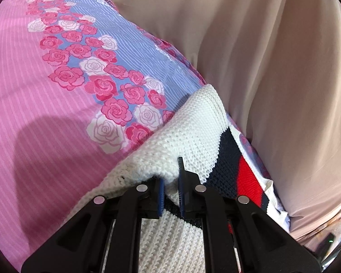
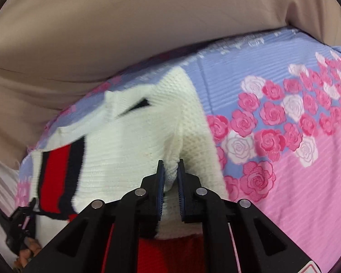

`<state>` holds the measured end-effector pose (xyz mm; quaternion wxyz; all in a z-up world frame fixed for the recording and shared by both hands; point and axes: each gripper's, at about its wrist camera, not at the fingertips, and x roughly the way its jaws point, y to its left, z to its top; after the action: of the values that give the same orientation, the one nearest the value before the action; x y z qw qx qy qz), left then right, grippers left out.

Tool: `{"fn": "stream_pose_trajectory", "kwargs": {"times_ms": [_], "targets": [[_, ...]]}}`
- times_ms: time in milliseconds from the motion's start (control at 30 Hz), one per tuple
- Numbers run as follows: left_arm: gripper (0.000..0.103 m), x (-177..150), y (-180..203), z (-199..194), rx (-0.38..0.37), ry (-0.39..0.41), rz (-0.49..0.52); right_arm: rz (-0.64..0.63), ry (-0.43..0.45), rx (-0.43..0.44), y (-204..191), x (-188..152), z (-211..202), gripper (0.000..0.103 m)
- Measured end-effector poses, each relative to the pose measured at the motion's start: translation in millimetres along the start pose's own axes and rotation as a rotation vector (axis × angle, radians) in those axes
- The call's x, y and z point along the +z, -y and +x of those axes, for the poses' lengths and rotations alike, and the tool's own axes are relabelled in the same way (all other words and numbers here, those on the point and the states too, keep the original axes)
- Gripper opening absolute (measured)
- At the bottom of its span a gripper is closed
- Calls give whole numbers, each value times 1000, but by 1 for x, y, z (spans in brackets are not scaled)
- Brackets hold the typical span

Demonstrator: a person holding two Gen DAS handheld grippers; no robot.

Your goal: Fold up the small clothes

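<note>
A small white knit sweater with navy and red stripes lies on a bed sheet printed with roses. My left gripper is shut on a raised fold of its white knit, which bunches between the blue pads. In the right wrist view the same sweater spreads ahead, its striped band at the left. My right gripper is shut on a pinched ridge of the white knit. The left gripper shows as a dark shape at the lower left edge of that view.
The sheet is pink with a lilac band of roses. Beige cloth hangs along the far side of the bed, seen too in the right wrist view as beige cloth.
</note>
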<state>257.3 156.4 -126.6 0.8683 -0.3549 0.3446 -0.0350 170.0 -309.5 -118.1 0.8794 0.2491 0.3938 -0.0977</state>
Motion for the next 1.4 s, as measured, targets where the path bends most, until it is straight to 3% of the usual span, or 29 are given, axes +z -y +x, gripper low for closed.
{"fn": "stream_pose_trajectory", "kwargs": {"times_ms": [67,167,233,300,367,400,500,567,633,733,800,833,867,900,933,967,1000,1200,1333,1400], "targets": [[10,0,1,1,8,-5,4,-14,50,10,-4,0,-16,13],[14,4,2,-4,9,-71,21,-47,-80,-34,8,-7,11,11],[27,7,-1,-21,7,-135,24,-42,-70,-17,12,-5,-5,15],[62,7,-9,-56,22,-179,40,-13,-47,4,18,-7,-40,28],[78,3,-27,-96,56,-199,44,-5,-36,46,27,-21,-77,40],[81,-2,-39,-116,84,-221,45,-8,-50,65,33,-34,-95,45],[83,-31,-82,-175,169,-332,34,-41,-166,103,52,-98,-142,45],[83,-57,-104,-208,194,-377,10,-49,-273,96,64,-156,-165,46],[87,-74,-110,-231,191,-386,4,-15,-365,93,72,-212,-183,47],[93,-99,-104,-242,178,-394,-26,42,-452,116,69,-265,-191,47],[94,-103,-96,-241,221,-379,2,60,-423,139,62,-276,-192,48],[94,-103,-91,-236,238,-382,11,59,-413,141,57,-276,-187,48],[85,-101,-88,-233,230,-384,12,64,-396,145,53,-273,-184,45],[55,-99,-84,-229,198,-395,13,77,-382,150,51,-267,-178,32],[42,-98,-79,-222,152,-424,18,94,-386,156,51,-264,-172,21],[19,-96,-77,-214,153,-473,27,107,-390,154,51,-259,-167,8],[14,-95,-74,-212,157,-493,29,115,-389,148,51,-254,-162,7],[11,-89,-56,-261,108,-492,82,58,-254,157,43,-221,-208,6],[10,-118,-61,-302,108,-601,118,3,-275,98,62,-227,-252,5],[10,-149,-74,-325,138,-711,139,-35,-334,58,78,-241,-272,5]]}}
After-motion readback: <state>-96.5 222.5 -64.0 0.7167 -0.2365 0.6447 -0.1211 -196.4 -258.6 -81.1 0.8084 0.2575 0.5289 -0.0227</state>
